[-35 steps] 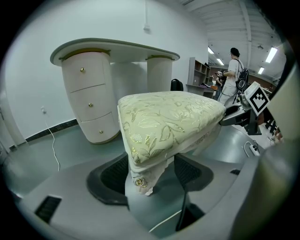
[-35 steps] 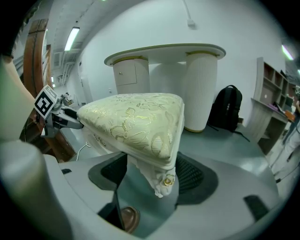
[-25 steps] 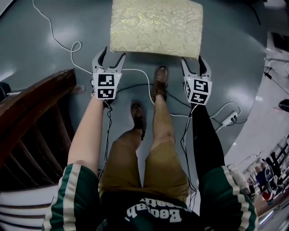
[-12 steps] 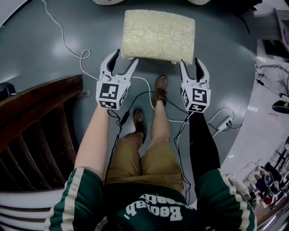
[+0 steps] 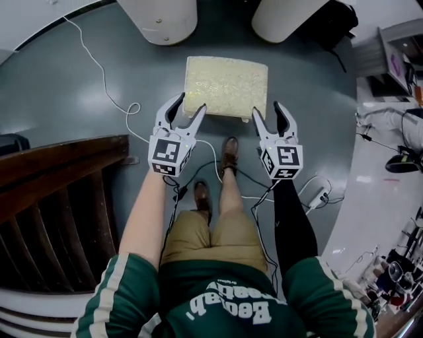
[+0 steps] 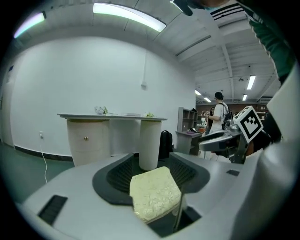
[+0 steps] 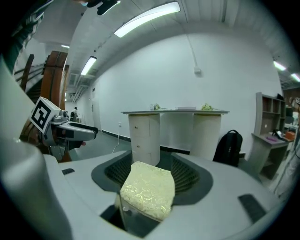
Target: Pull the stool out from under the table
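Observation:
The stool [image 5: 226,86] has a cream brocade cushion and stands on the grey floor in front of the white table's two round legs [image 5: 160,18]. My left gripper [image 5: 190,103] hovers over its near left corner, jaws closing with nothing pressed between them. Over the near right corner hangs my right gripper [image 5: 266,109], jaws opening and holding nothing. In both gripper views the stool [image 6: 154,193] [image 7: 147,190] shows some way beyond the jaws, not touching the pads. The table [image 7: 176,112] stands behind it against the white wall.
A dark wooden slatted piece of furniture [image 5: 59,198] fills the left. White and black cables [image 5: 119,99] and a power strip [image 5: 318,196] lie on the floor around my shoes [image 5: 230,148]. A black backpack [image 7: 229,147] sits by the right table leg. A person [image 6: 218,112] stands far off.
The head view has risen, so the stool looks smaller and the table legs have come into sight. Both grippers have come up and closer together near the stool's near corners.

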`<state>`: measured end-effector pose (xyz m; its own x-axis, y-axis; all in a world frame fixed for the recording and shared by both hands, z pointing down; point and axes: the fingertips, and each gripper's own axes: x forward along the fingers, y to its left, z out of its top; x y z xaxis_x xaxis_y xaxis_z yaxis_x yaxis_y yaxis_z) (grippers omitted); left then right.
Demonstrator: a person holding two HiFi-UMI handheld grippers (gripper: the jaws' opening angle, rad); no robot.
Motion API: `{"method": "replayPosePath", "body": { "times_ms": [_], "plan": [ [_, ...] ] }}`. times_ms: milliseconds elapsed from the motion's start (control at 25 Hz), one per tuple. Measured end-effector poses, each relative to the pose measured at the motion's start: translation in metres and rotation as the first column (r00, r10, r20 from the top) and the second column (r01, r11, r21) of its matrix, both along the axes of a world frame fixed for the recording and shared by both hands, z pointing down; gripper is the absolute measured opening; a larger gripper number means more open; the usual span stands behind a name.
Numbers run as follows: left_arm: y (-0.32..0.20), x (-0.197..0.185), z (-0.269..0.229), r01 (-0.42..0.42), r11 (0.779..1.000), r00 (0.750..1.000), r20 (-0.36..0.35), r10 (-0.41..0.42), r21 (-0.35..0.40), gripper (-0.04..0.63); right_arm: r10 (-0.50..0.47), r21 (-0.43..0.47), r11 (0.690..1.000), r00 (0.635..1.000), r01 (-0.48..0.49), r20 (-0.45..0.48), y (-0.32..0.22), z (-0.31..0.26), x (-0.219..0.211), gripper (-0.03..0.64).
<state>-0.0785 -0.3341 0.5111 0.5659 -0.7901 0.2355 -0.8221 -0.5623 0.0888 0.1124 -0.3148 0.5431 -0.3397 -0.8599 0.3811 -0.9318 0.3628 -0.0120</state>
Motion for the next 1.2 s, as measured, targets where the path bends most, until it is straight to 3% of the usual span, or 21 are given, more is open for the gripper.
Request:
{"method": "replayPosePath", "body": {
  "times_ms": [160,640,880,1200],
  "plan": [
    [0.011,0.004,-0.036,0.003,1.0,1.0,0.004,-0.003,0.031,0.256,-0.035,0.012,0.999,0.999,0.035,-0.004,0.017,-0.039,-0.004,0.278],
    [-0.009,0.001,-0.117,0.028,0.979,0.999,-0.045,-0.019,0.204,0.238,-0.062,0.155,0.986,0.998,0.066,-0.03,-0.001,-0.12,-0.032,0.279],
    [0.028,-0.003,-0.187,0.054,0.955,0.996,-0.085,-0.031,0.29,0.215,-0.03,0.218,0.975,0.999,0.037,-0.037,0.036,-0.177,-0.038,0.279],
    [0.062,-0.003,-0.249,0.046,0.937,0.997,-0.08,-0.02,0.347,0.17,-0.039,0.248,0.967,0.998,0.05,-0.047,0.071,-0.229,-0.048,0.261]
  ]
}}
